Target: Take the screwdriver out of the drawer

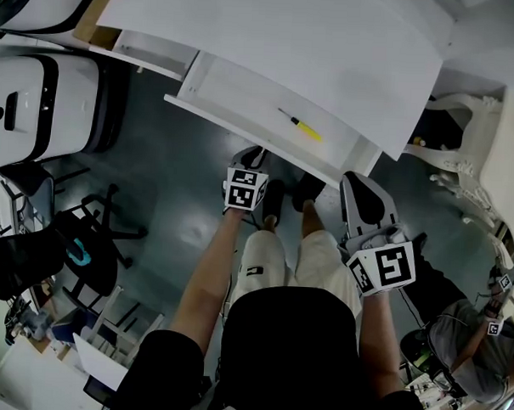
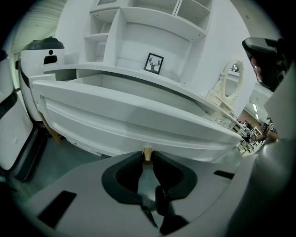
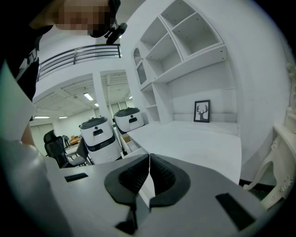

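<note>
Open white drawer [image 1: 236, 97] under flat white desk top [image 1: 273, 31]; a slim yellow-handled screwdriver [image 1: 300, 125] lies on the drawer's floor.

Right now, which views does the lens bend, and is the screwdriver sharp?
Head view: edges bend strongly; the screwdriver in the drawer is small but sharp. Left gripper view: the drawer front bows above the knob, corners black. Right gripper view: shelves curve, corners black.

Your left gripper [image 1: 251, 157]: jaw tips lost in dark under drawer [image 1: 236, 97] front edge in head view. Brass knob [image 2: 147, 154] mostly buried between pads in left gripper view, only stub shows. There, drawer front blocks your look inside. Screwdriver [image 1: 299, 126] tip too small to tell. Drawer's rear hidden beneath desktop [image 1: 290, 40] — desktop cut off at top edge.
</note>
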`<action>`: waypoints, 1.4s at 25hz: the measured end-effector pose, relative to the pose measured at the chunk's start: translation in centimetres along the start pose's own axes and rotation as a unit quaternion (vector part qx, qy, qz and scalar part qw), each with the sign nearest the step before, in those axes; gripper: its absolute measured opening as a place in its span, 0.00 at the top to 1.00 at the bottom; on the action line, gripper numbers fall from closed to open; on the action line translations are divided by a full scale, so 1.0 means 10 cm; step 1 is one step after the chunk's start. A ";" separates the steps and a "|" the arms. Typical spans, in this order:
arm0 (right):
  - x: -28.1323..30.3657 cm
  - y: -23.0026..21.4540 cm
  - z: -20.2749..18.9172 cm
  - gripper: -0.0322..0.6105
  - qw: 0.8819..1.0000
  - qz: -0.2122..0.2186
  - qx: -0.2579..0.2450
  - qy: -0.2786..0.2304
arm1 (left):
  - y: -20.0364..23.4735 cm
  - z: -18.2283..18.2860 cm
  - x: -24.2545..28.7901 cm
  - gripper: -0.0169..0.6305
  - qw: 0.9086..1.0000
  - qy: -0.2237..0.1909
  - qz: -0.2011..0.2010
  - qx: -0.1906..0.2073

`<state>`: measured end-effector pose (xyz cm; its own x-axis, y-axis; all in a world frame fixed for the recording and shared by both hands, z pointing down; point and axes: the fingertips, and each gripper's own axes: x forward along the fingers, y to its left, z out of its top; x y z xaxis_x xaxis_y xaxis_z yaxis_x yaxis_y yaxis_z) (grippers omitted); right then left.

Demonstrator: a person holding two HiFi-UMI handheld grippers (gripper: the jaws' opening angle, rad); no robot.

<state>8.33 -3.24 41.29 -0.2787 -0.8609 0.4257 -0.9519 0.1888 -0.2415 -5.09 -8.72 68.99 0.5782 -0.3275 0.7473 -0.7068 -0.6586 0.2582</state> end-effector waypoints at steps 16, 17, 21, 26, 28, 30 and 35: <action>-0.15 0.24 0.05 0.92 1.000 -0.019 -0.005 -0.012 | -0.01 -0.24 -0.21 0.85 1.000 0.013 -0.004 0.004; -0.17 0.25 0.04 0.92 1.000 -0.020 -0.005 -0.012 | -0.01 -0.25 -0.23 0.85 1.000 0.013 -0.003 0.003; -0.21 0.30 0.03 0.92 1.000 -0.025 -0.004 -0.014 | -0.01 -0.31 -0.28 0.85 1.000 0.014 -0.002 -0.001; -0.24 0.38 0.01 0.92 0.999 -0.029 -0.004 -0.016 | 0.01 -0.41 -0.36 0.85 1.000 0.012 0.000 -0.009; -0.26 0.43 0.02 0.92 0.999 -0.030 -0.006 -0.016 | 0.02 -0.44 -0.40 0.85 1.000 0.012 0.000 -0.010; -0.28 0.48 0.02 0.92 0.999 -0.030 -0.007 -0.017 | 0.03 -0.47 -0.44 0.85 1.000 0.013 0.000 -0.010; -0.35 0.52 0.03 0.92 0.999 -0.032 -0.010 -0.021 | 0.02 -0.53 -0.50 0.85 1.000 0.012 0.000 -0.005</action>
<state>4.42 0.57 38.29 -0.2114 -0.8910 0.4019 -0.9700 0.1409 -0.1979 -10.29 -3.57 68.55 0.5689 -0.3105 0.7616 -0.7104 -0.6520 0.2649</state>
